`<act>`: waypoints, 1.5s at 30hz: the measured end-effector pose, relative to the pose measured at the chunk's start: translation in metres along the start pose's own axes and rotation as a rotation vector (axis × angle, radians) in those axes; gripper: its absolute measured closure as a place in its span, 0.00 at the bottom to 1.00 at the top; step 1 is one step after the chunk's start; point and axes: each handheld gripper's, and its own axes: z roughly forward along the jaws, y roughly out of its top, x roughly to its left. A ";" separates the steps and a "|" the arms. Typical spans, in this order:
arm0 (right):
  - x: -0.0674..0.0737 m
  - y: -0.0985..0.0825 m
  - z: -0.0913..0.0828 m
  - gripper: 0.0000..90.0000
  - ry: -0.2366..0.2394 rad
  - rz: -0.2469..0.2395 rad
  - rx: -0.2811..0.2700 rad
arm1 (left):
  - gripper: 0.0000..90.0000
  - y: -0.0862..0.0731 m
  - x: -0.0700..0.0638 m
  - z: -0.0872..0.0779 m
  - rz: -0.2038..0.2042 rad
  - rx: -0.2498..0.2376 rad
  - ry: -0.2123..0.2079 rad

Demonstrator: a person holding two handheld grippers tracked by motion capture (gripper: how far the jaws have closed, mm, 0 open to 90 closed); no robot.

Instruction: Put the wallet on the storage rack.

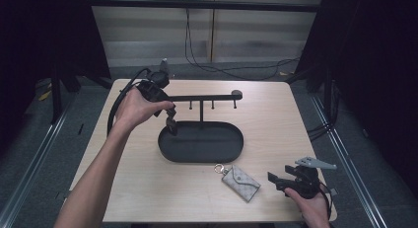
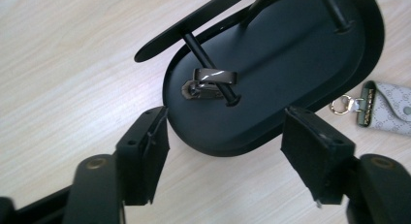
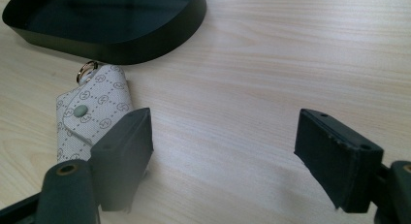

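The work in hand looks like hanging small items on the black key stand (image 1: 202, 139): a small dark metal clip (image 2: 209, 83) hangs on a peg (image 2: 208, 64) under the stand's top bar, above the oval tray, and the left gripper (image 1: 171, 124) has its jaws spread with nothing between them, so this step reads as a release just made. In the left gripper view the clip sits ahead of the fingertips (image 2: 150, 136) and midway between them, clear of both pads. The likely next item is the patterned key pouch (image 3: 89, 115) with its metal ring (image 3: 86, 69), lying flat on the table just outside the tray's near rim. The right gripper (image 1: 281, 181) rests low on the table with its jaws wide apart and empty; the pouch lies beside its left finger, partly behind it, not between the pads. The next move would call for swinging the right gripper over the pouch, or its ring, closing on it and lifting the ring to a free peg. Whether the clip is hooked securely is hard to tell; the pouch's lower edge is hidden by the finger.
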 end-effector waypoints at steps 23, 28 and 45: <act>0.000 0.001 0.000 0.23 -0.004 0.007 0.001 | 0.19 -0.068 0.010 -0.002 0.098 -0.235 -0.121; 0.000 0.001 0.001 0.23 -0.008 0.000 0.004 | 0.19 -0.089 0.016 -0.002 0.092 -0.306 -0.096; 0.001 0.001 0.000 0.22 -0.003 0.000 -0.005 | 0.19 -0.163 0.023 0.028 0.093 -0.446 -0.149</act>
